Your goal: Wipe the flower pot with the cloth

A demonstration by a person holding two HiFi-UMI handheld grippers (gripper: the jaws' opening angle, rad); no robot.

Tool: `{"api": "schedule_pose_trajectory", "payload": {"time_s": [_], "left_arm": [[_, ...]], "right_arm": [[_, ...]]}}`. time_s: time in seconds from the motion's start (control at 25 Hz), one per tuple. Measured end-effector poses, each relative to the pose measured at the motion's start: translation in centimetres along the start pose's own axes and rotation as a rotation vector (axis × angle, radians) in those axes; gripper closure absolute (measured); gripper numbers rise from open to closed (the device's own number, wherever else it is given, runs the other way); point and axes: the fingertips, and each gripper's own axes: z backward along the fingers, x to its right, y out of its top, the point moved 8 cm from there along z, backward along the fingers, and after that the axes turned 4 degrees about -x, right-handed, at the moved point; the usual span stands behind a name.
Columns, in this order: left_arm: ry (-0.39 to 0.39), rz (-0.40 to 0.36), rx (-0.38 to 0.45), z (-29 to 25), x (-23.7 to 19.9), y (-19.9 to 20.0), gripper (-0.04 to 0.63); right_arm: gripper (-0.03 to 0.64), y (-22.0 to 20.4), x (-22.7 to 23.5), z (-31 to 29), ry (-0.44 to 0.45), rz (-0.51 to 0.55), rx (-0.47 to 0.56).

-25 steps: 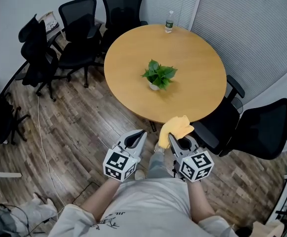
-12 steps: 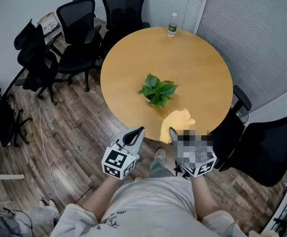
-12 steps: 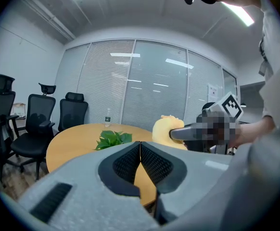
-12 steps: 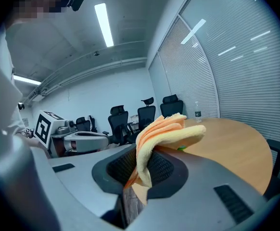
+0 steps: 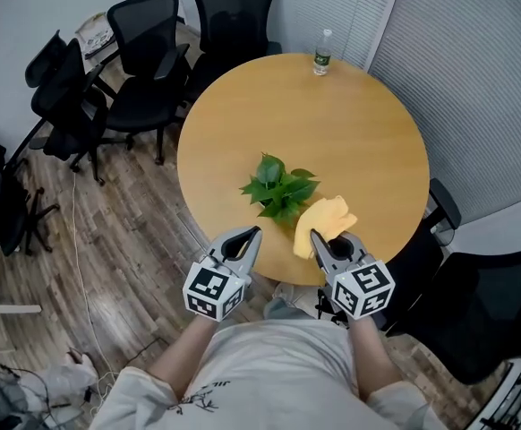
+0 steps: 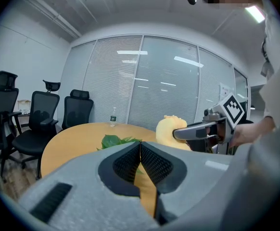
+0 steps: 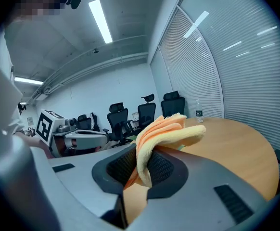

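Both grippers have moved up to the near edge of the round wooden table (image 5: 359, 124) since a second ago: my left gripper (image 5: 250, 233) clenched on nothing, my right gripper (image 5: 314, 236) pinching the yellow cloth (image 5: 325, 220). The potted plant (image 5: 277, 189) stands just beyond them, a water bottle (image 5: 321, 54) at the far rim, and black office chairs (image 5: 149, 47) on the plank floor (image 5: 117, 240) at left.

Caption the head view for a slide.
Right hand-held gripper holds a yellow cloth beside the potted plant on a round wooden table.
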Motion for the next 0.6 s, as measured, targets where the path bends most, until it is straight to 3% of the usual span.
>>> {"api": "schedule_pose_trajectory", "payload": {"time_s": [0.28, 0.6], "left_arm": [[0.018, -0.008, 0.009, -2.7, -0.1, 1.9, 0.584], [0.002, -0.014, -0.007, -3.0, -1.0, 2.1, 0.584]], "right_arm": [[0.563, 0.7, 3.5, 0.1, -0.008, -0.002, -0.011], [0.563, 0.7, 4.0, -1.0, -0.01, -0.028, -0.023]]}}
